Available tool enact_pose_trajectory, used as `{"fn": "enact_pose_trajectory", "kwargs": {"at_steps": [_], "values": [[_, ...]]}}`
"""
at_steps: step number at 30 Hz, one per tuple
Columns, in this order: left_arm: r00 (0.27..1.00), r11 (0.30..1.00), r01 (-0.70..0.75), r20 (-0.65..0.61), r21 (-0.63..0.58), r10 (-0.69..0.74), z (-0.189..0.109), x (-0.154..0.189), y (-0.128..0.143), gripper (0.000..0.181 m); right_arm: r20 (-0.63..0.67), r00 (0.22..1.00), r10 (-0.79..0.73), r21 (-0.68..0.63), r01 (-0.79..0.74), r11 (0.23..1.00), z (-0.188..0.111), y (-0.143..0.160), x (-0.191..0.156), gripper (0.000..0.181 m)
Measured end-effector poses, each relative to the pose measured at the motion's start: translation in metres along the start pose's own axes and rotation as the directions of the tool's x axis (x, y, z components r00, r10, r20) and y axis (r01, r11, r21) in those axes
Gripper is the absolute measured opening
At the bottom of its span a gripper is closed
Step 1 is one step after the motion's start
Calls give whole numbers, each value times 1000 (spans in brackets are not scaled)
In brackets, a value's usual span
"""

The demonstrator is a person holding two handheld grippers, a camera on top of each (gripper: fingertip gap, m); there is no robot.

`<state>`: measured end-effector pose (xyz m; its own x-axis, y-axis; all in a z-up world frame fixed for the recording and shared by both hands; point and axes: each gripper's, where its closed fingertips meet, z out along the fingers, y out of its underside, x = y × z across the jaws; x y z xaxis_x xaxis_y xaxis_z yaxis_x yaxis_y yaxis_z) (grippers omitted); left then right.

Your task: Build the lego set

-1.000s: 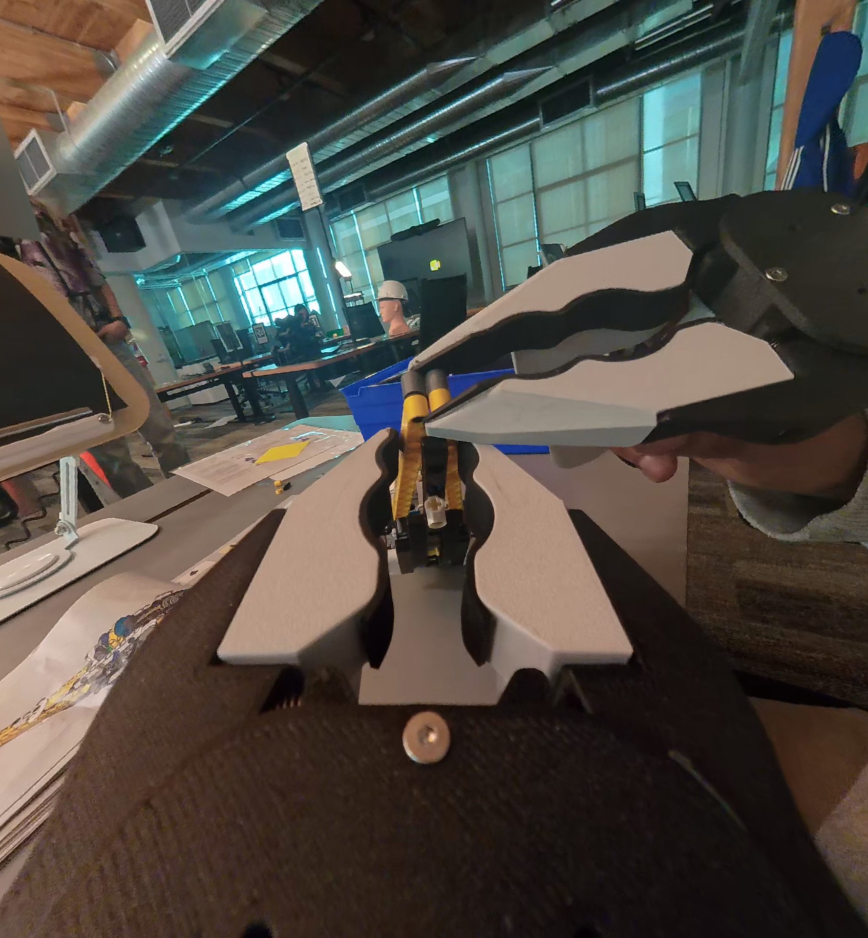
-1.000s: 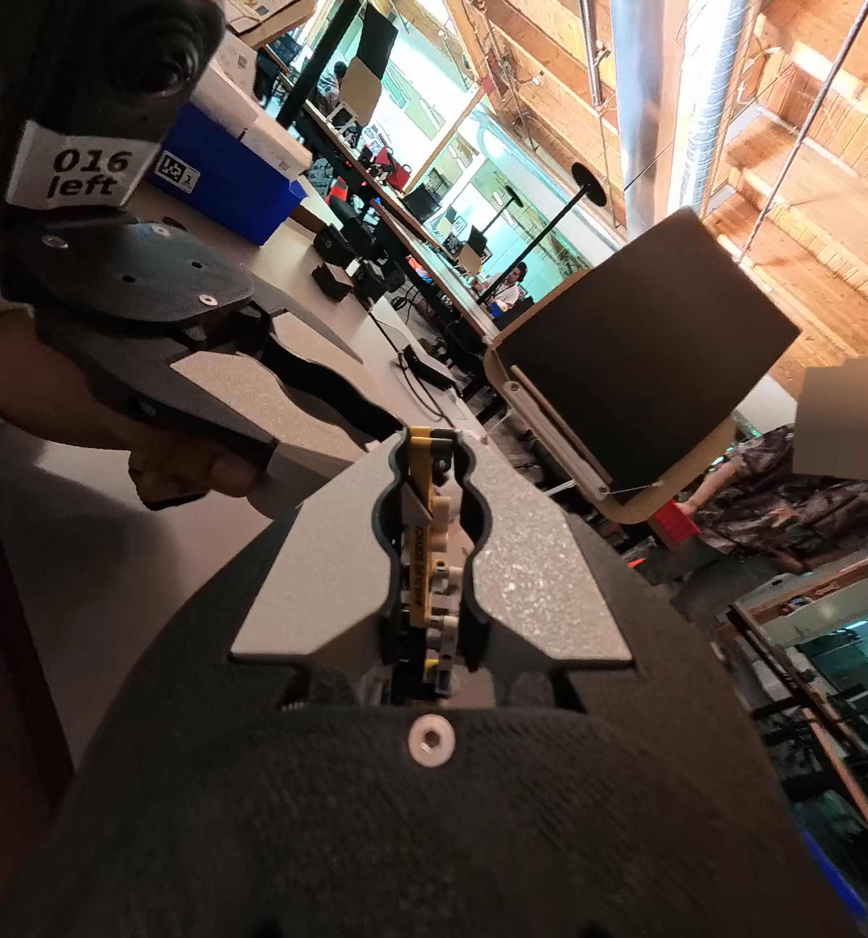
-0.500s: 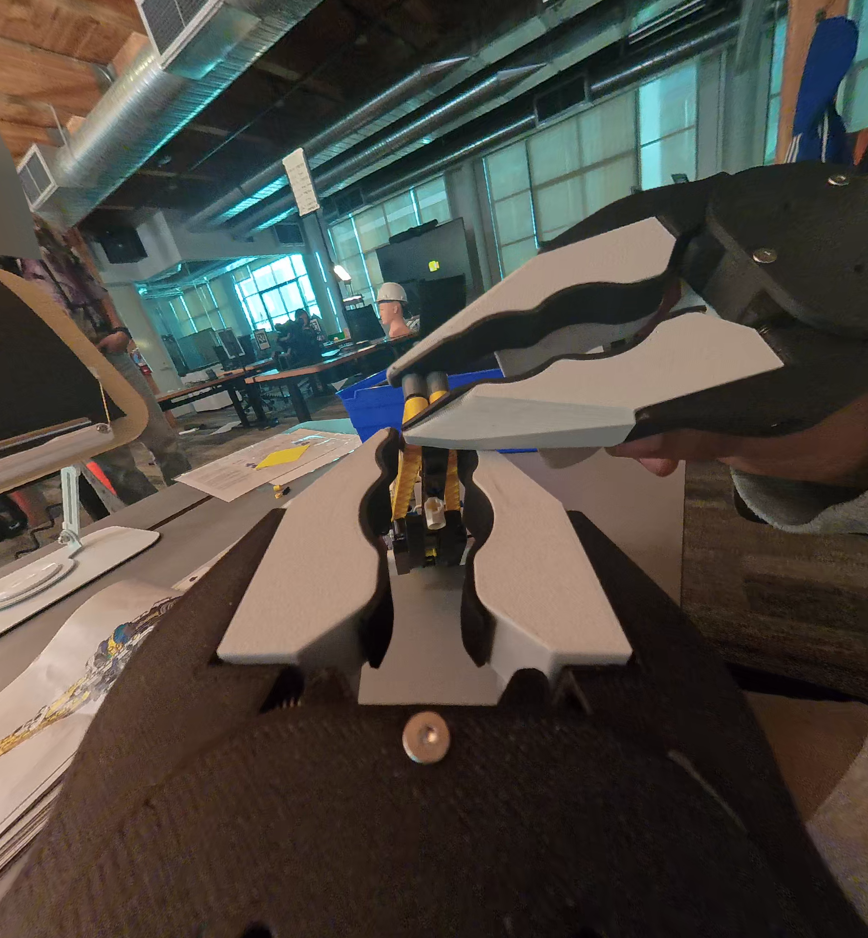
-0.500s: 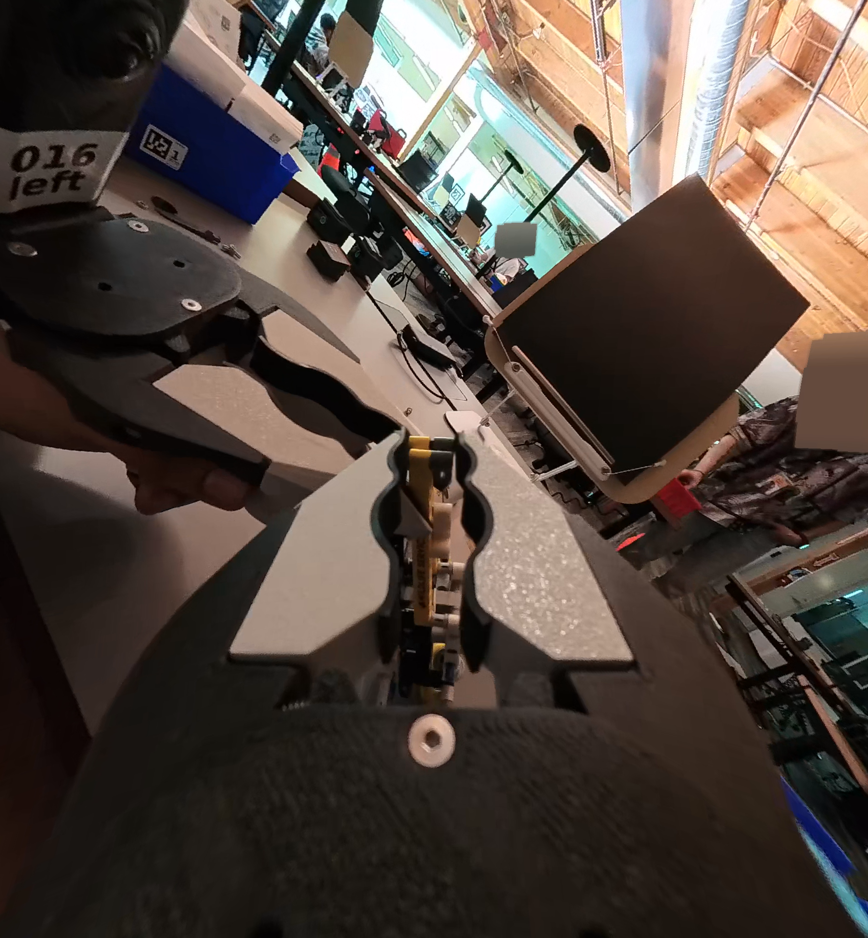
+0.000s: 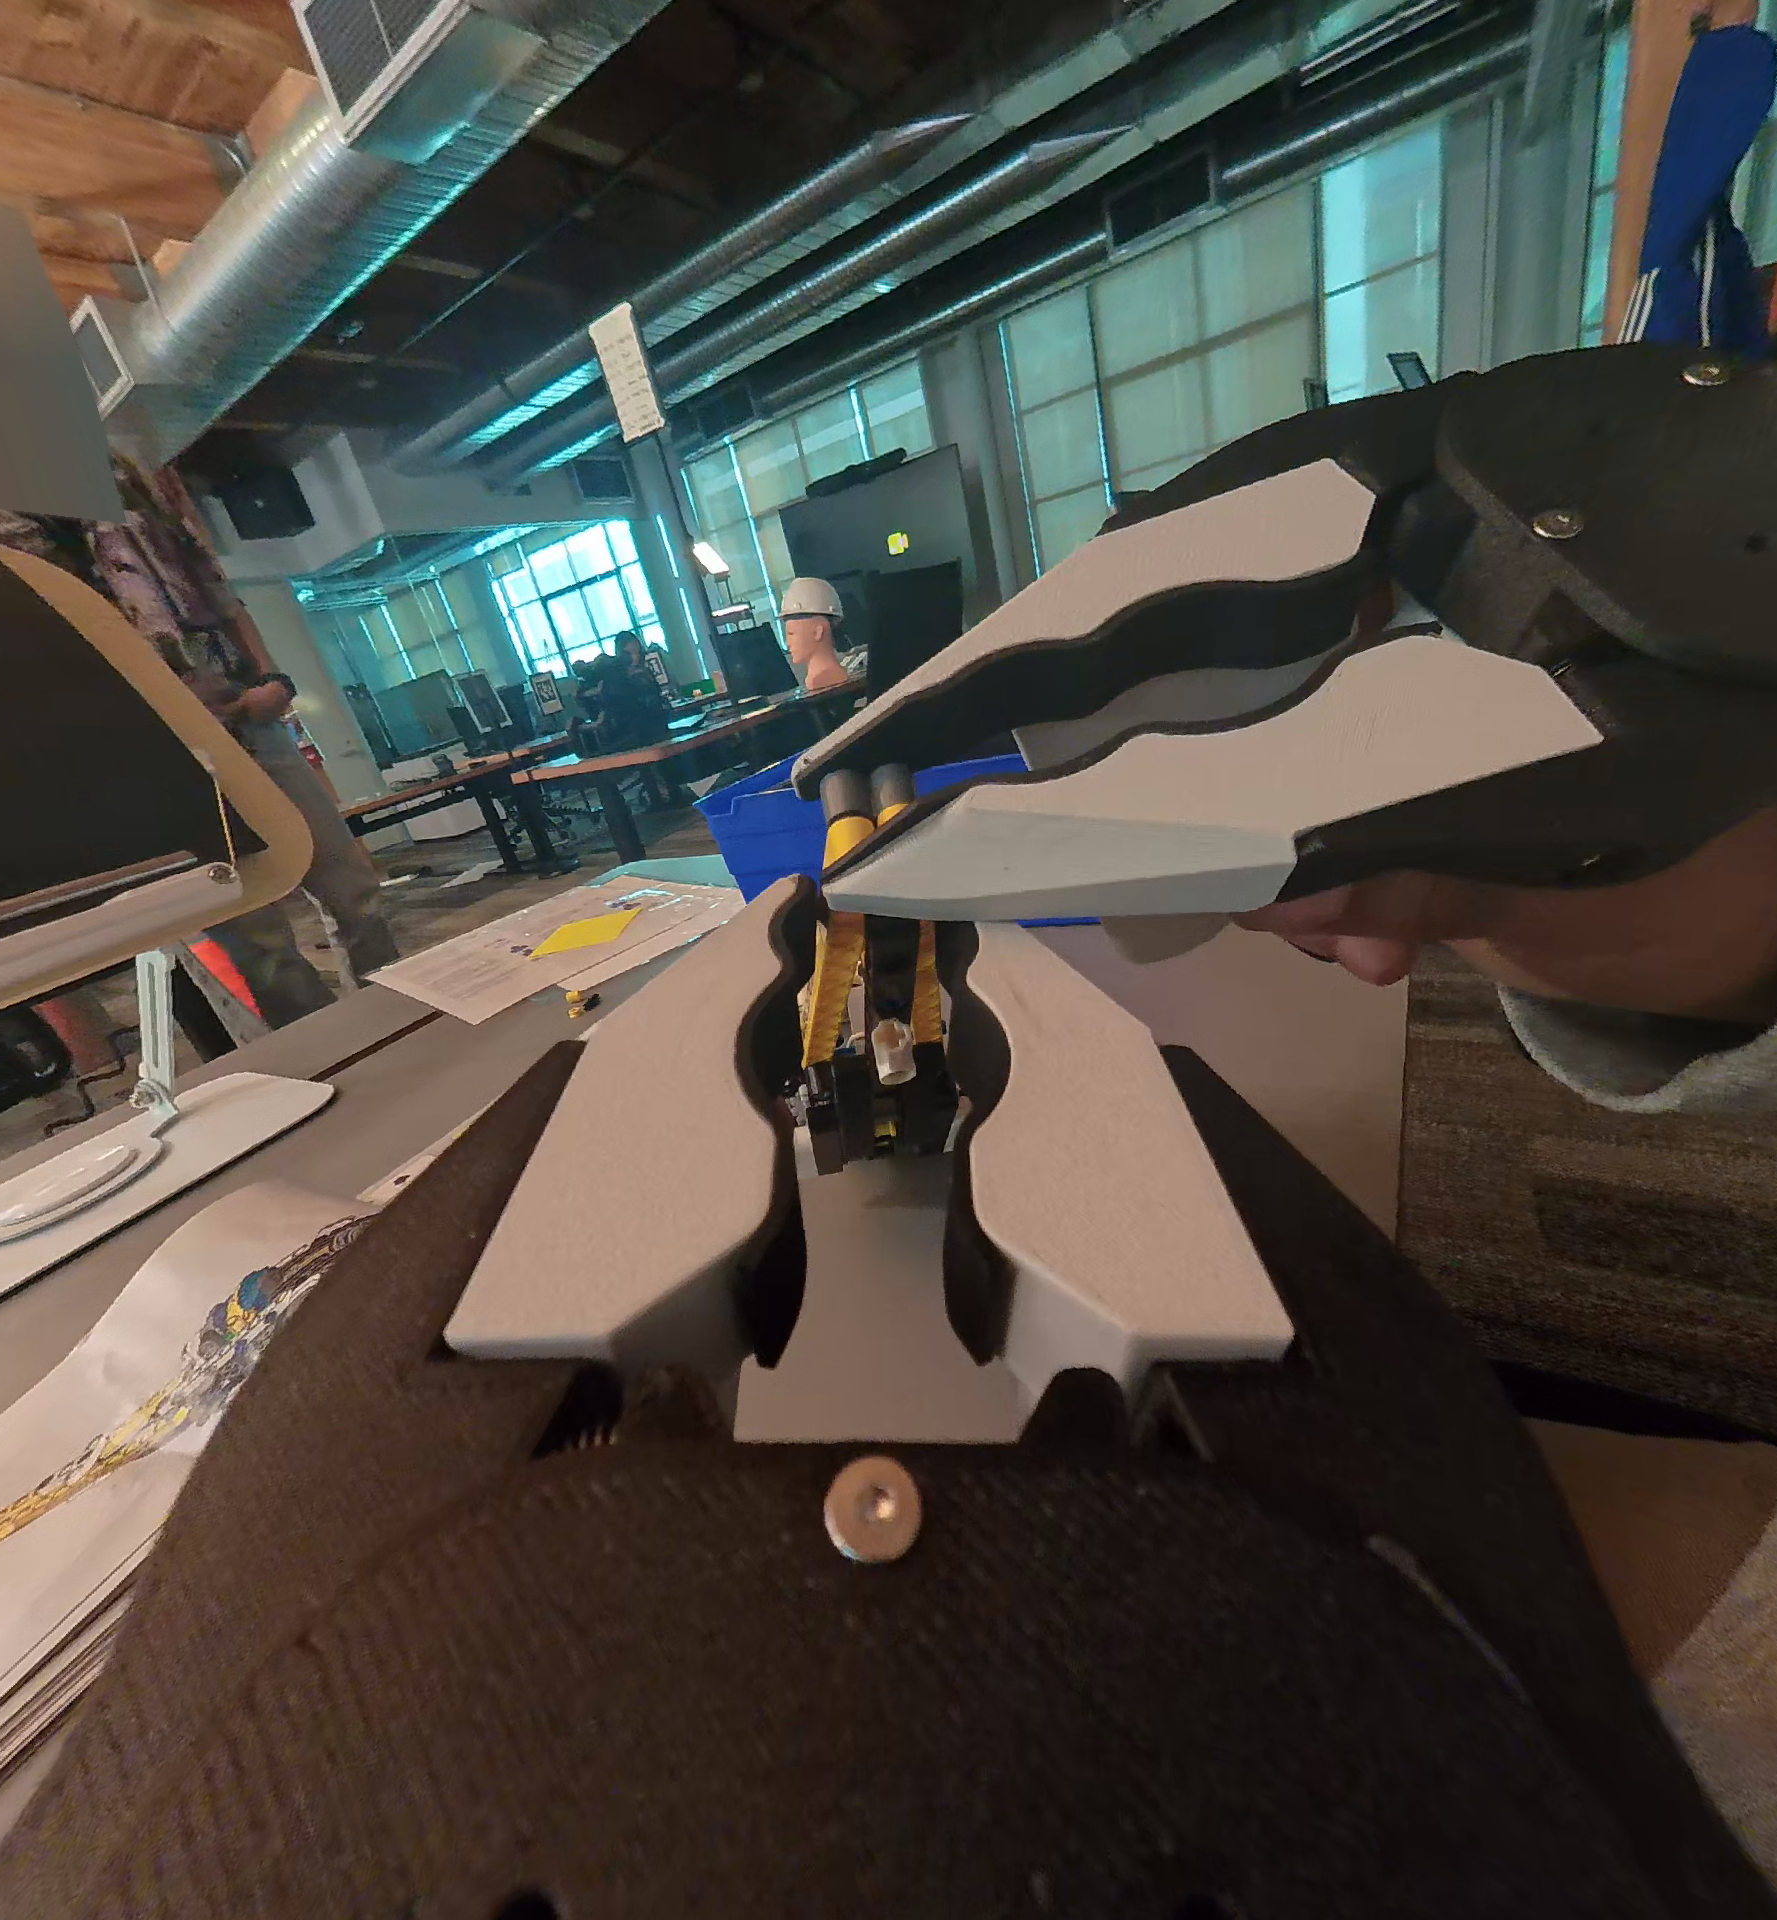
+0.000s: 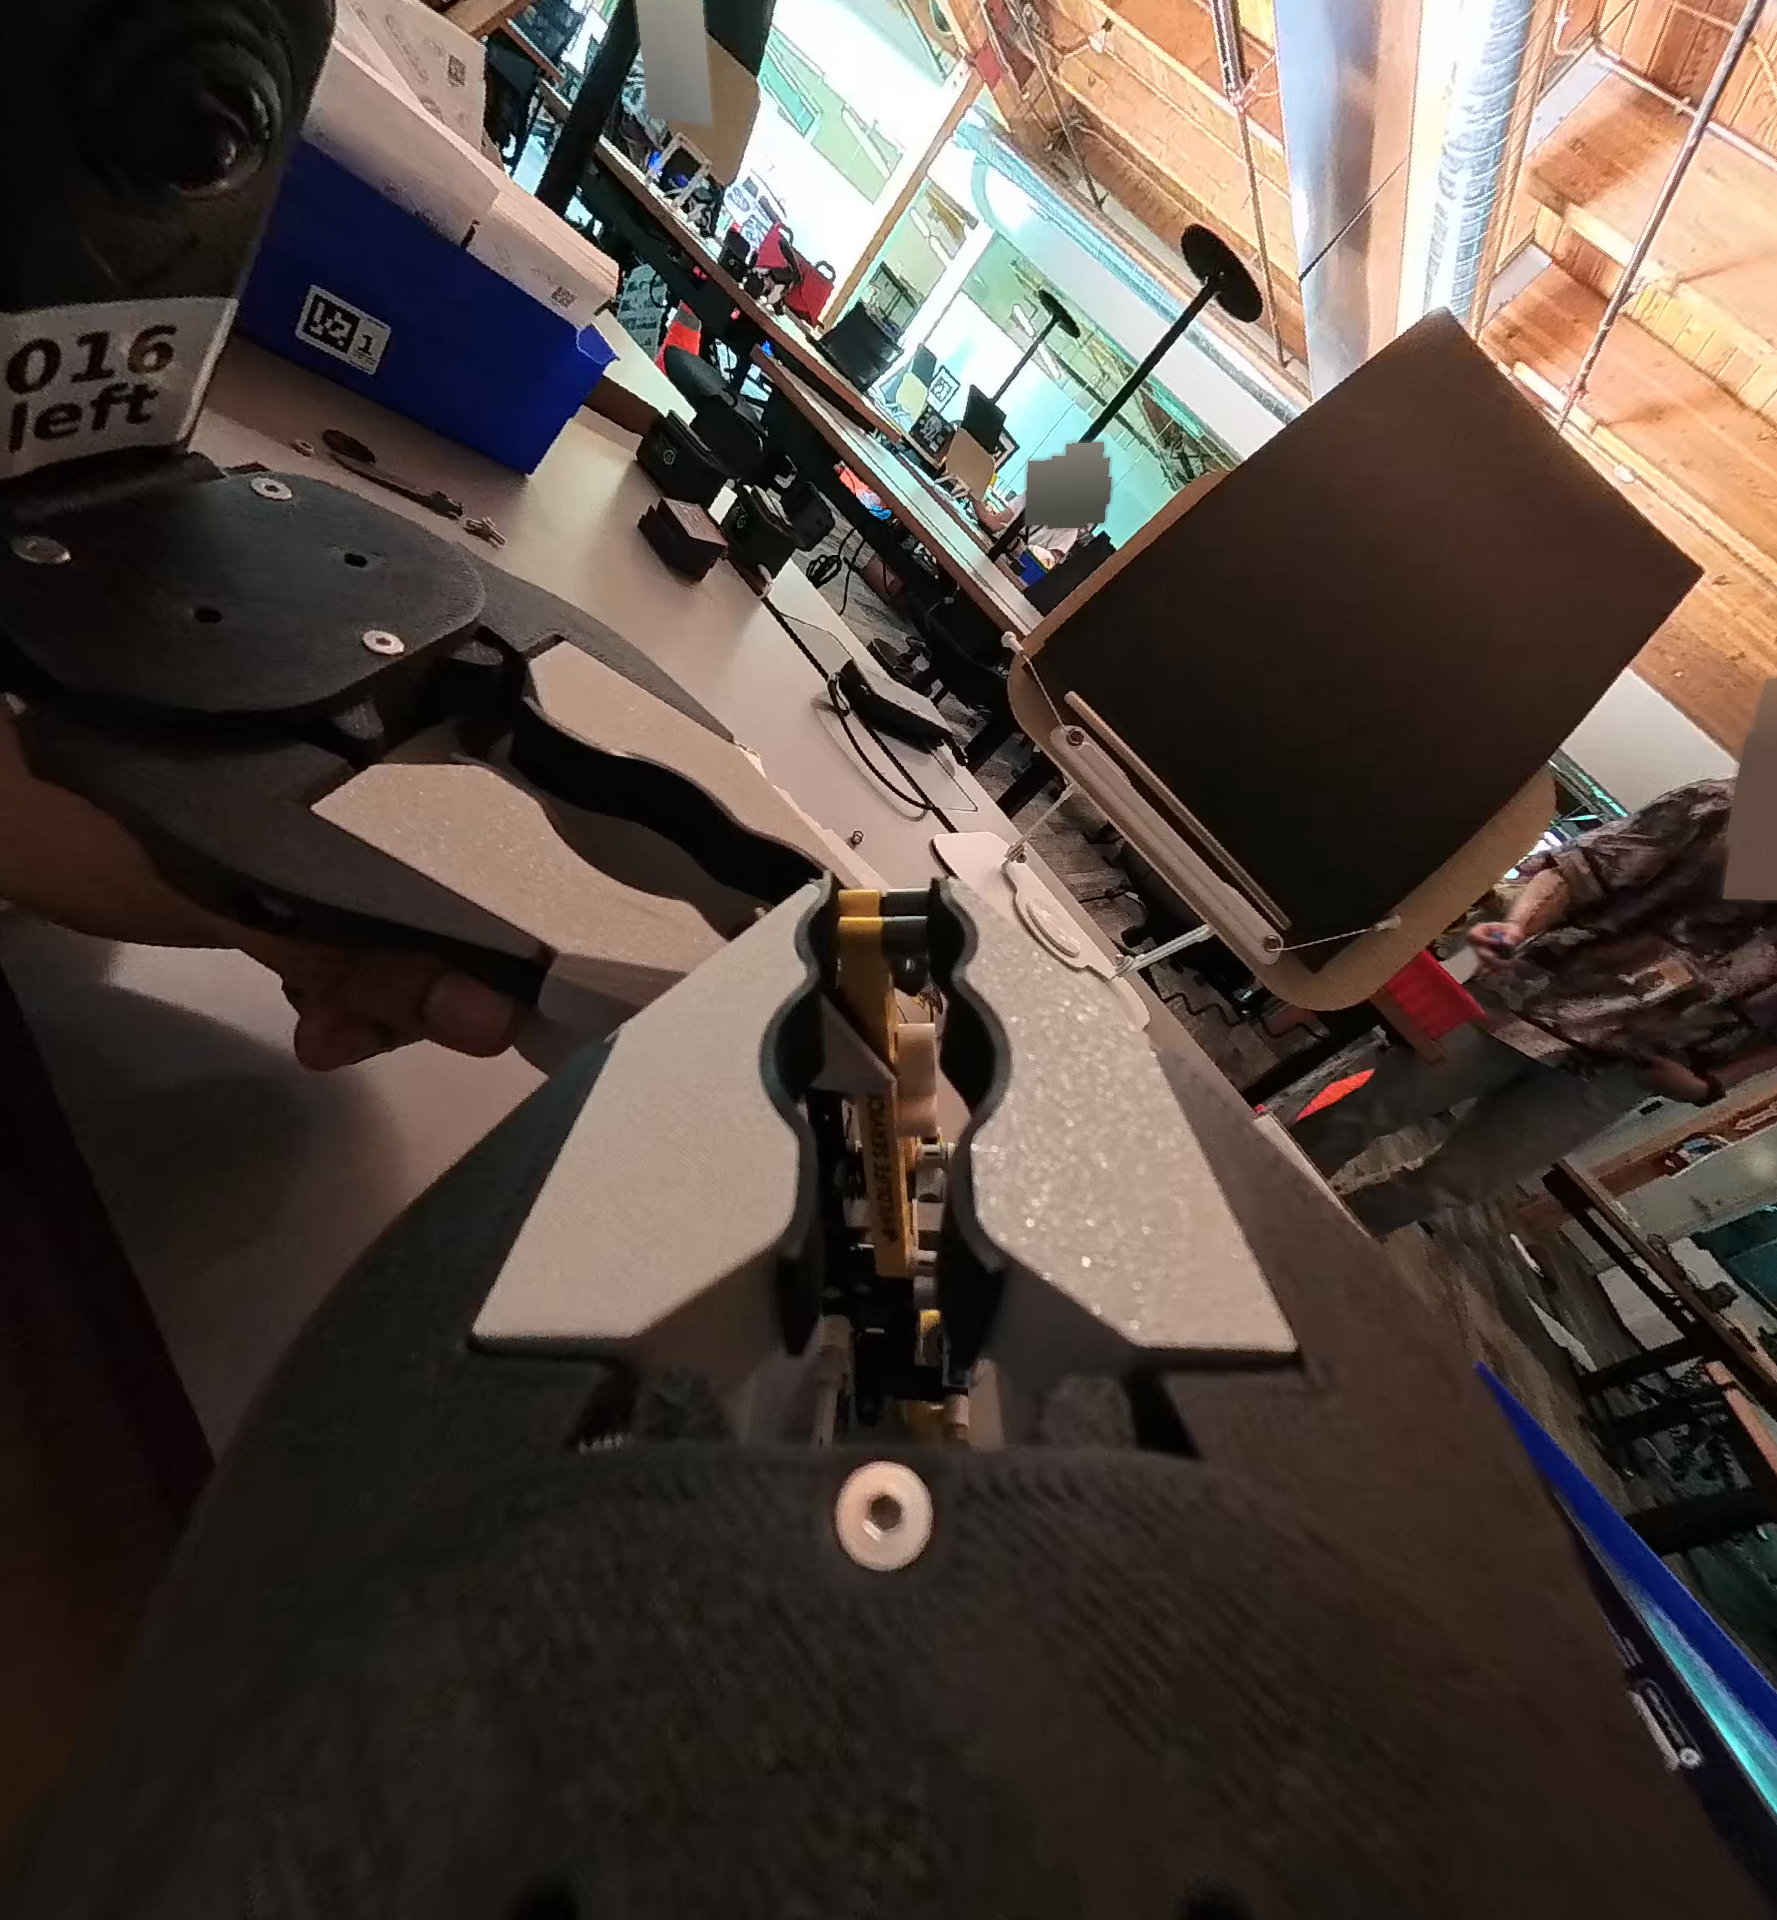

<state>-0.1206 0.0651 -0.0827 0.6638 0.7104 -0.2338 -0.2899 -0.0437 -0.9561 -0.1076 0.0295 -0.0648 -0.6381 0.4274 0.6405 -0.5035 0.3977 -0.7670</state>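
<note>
Yellow-black lego piece [image 5: 868, 1023] — both grippers pinch it; blue bin's [image 6: 427, 332] tag — right view only.

The right tongs [image 5: 842, 831] cross just above the left tongs [image 5: 868, 914], blocking the way forward.

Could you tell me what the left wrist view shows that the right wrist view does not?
Only the left wrist view shows the picture booklet and the printed sheets on the table. Only the right wrist view shows small black boxes on the table. Both show the yellow and black lego piece gripped by the left claw and right claw, and the blue bin.
</note>
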Motion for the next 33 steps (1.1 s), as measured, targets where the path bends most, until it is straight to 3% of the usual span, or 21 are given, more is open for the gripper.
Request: {"fn": "enact_pose_trajectory", "kwargs": {"at_steps": [17, 25, 28, 33], "values": [[1000, 1000, 6, 3, -15, -6, 1, 0, 1, 19, 41, 998, 39, -31, -37, 999, -1, 5, -3, 20], [1000, 1000, 30, -1, -5, -30, -1, 0, -1, 19, 58, 994, 92, 14, -93, 996, -2, 1, -2, 15], [999, 999, 49, 15, -19, -48, -4, -2, 1, 19, 27, 996, 89, 63, -91, 994, -4, -5, 1, 33], [991, 988, 133, 11, -81, -133, -11, -9, 13, 19, 90, 971, 221, 75, -228, 971, -5, 4, 4, 38]]}}
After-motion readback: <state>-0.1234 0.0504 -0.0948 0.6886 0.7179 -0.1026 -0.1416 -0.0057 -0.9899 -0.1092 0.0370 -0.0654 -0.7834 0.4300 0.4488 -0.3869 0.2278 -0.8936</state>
